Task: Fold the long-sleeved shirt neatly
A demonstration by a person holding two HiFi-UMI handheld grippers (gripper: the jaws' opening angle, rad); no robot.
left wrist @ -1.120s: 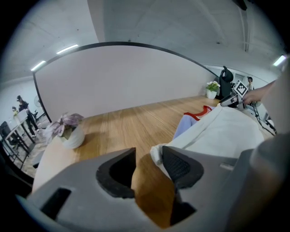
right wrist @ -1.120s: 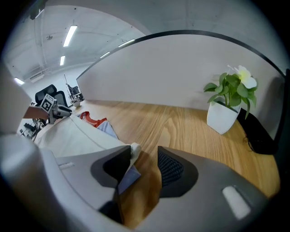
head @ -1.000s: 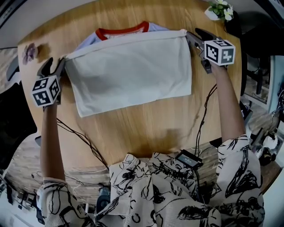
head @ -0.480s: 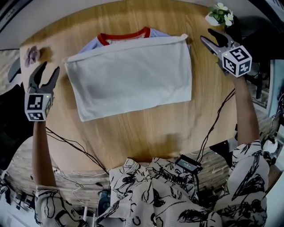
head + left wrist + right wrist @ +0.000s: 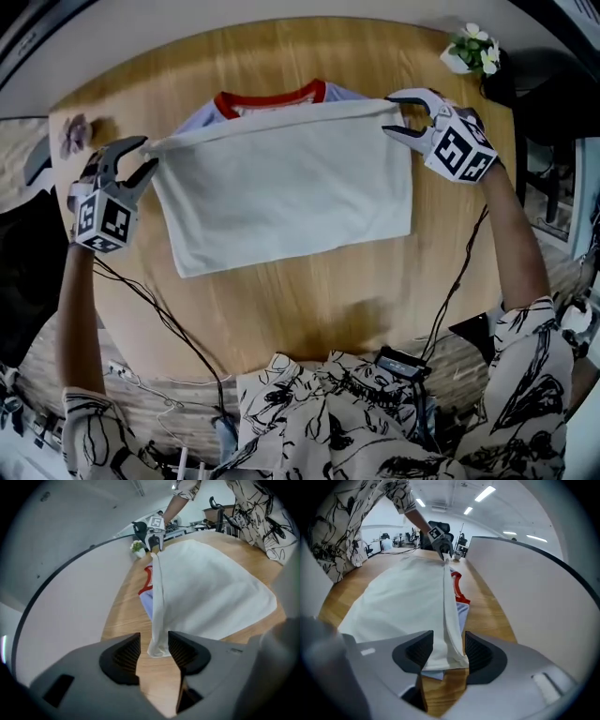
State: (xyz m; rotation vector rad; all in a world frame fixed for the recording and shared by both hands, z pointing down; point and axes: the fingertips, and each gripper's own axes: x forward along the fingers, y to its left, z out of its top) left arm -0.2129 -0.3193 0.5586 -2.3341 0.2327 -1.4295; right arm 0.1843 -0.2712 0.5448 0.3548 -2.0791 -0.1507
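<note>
Your left gripper (image 5: 146, 155), fingers spread but just narrowing, and right gripper (image 5: 388, 112), fingers spread, are straddling the white red-collared shirt's (image 5: 281, 187) nine- and three-o'clock corners, unpinched.

Left gripper (image 5: 146, 154) narrowing, right gripper (image 5: 389, 114) parted

- Your shirt (image 5: 281, 187) is soft white cloth, matt, lying mostly smooth with a few faint creases.
- Its collar (image 5: 272, 98) is a red knit band, equally matt.
- The surface (image 5: 309, 291) is light wood with clear grain and a low satin sheen.
- Your right tongs (image 5: 447, 651) have a grey, matt plastic shell, and their pads (image 5: 480, 656) are black, finely ribbed and look like rubber.
- The marker cube (image 5: 459, 150) has flat, matt printed faces.
- Your top (image 5: 375, 422) is thin printed cloth, crumpled.
</note>
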